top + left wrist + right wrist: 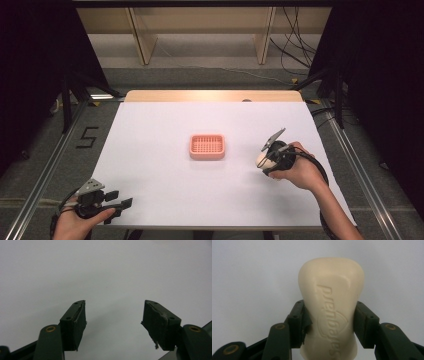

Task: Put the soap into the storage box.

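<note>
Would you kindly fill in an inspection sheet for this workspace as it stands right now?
Surface: white table sheet, flat, wooden edge at the far side.
Job's things: cream soap bar with embossed lettering; pink slatted soap dish at the middle of the sheet, with nothing in it.
Clutter: nothing seen.
Grippers: right hand-held gripper shut on the soap bar, right of the dish; left hand-held gripper open, nothing between its jaws, at the near left corner.
Cables: one trails from each gripper; more lie on the floor at far right.
Surroundings: wooden frame legs behind, dark curtains at both sides, a "5" marked on the floor.
</note>
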Motion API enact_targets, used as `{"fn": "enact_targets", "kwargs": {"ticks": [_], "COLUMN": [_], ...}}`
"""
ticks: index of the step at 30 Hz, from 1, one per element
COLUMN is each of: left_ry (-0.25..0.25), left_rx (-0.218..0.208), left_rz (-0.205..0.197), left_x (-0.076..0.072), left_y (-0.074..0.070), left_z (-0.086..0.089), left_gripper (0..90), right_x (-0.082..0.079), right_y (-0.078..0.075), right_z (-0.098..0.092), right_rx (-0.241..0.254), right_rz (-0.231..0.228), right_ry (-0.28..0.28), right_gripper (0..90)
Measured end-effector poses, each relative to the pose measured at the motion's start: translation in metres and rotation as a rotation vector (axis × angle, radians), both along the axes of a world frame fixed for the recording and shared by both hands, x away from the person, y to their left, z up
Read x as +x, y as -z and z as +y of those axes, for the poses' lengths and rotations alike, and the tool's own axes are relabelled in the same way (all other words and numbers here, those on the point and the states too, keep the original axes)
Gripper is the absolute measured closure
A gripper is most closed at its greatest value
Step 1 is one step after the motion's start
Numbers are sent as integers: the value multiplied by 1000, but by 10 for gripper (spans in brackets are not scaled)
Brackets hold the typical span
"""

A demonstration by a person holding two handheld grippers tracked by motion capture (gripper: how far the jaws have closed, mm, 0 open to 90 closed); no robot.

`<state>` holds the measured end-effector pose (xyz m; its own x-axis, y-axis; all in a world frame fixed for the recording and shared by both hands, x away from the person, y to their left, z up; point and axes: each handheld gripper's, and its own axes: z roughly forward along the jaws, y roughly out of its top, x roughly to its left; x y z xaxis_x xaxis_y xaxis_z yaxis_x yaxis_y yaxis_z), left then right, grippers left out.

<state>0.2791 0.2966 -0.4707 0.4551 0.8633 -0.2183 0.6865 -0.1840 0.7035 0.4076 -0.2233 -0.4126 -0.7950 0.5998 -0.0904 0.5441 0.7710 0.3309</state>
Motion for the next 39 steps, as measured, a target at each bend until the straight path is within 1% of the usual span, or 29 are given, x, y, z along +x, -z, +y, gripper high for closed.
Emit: {"fn": "enact_targets", "kwargs": {"ticks": [2, 3, 4, 5, 8, 10, 11, 14, 15, 16, 17, 18, 20, 23, 26, 27, 28, 30, 31, 34, 35, 36, 37, 39], "left_ry": [0, 0, -3, -3, -7, -8, -8, -8, -9, -8, -9, -9, -9, -7, -7, -7, -7, -2, 1, -5, -4, -4, -5, -7], "left_rx": [-1, -1, -8, -8, -12, -12, -12, -13, -13, -13, -13, -14, -14, -14, -14, -14, -14, -10, -4, -7, -10, -10, -12, -12], "left_rz": [-1, -1, -3, -3, -8, -7, -7, -7, -6, -7, -7, -6, -6, -6, -6, -6, -6, 0, -8, -9, -9, -9, 0, 0], "left_x": [0, 0, 0, 0, 0, 0, 0, 0, 0, 0, 0, 0, 0, 0, 0, 0, 0, 0, 0, -1, -1, -1, -1, -1], "left_y": [0, 0, 0, 0, 1, 0, 0, 1, 0, 0, 0, 0, 0, 0, 0, 0, 0, 0, 0, 0, 0, 0, -1, -1], "left_z": [0, 0, 0, 0, -1, -1, -1, -1, -1, -1, -1, -1, 0, 0, 0, 0, 0, 1, 1, 1, 1, 1, 1, 1], "left_gripper": [346, 346, 346, 346, 346, 346, 346, 346, 346, 346, 346, 346, 346, 346, 346, 346, 346, 346, 346, 346, 346, 346, 346, 346], "right_x": [1, 0, 1, 1, 2, 1, 3, 4, 5, 4, 4, 6, 6, 6, 8, 7, 9, 9, 10, 10, 11, 11, 11, 12], "right_y": [0, 1, 1, 1, 1, 1, 1, 1, 1, 1, 1, 2, 1, 2, 2, 2, 1, 1, 1, 1, 1, 1, 1, 1], "right_z": [2, 4, 4, 6, 7, 10, 9, 11, 12, 14, 14, 15, 15, 19, 21, 22, 22, 24, 26, 28, 28, 28, 31, 31], "right_rx": [1, 5, 3, 3, 7, 12, 9, 0, 1, 17, 13, 9, 2, 15, 15, 15, 19, 18, 16, 17, 18, 18, 19, 20], "right_rz": [-2, -6, -14, -6, -10, -7, -13, -22, -25, -15, -15, -27, -22, -21, -27, -20, -24, -29, -32, -33, -31, -31, -38, -37], "right_ry": [-2, 5, -5, -5, -7, 4, -8, -15, -29, -5, -11, -16, -18, -17, -26, -14, -35, -36, -32, -30, -45, -45, -33, -40], "right_gripper": [505, 505, 505, 505, 505, 505, 505, 505, 505, 505, 505, 504, 505, 505, 505, 505, 505, 505, 505, 505, 505, 505, 505, 505]}}
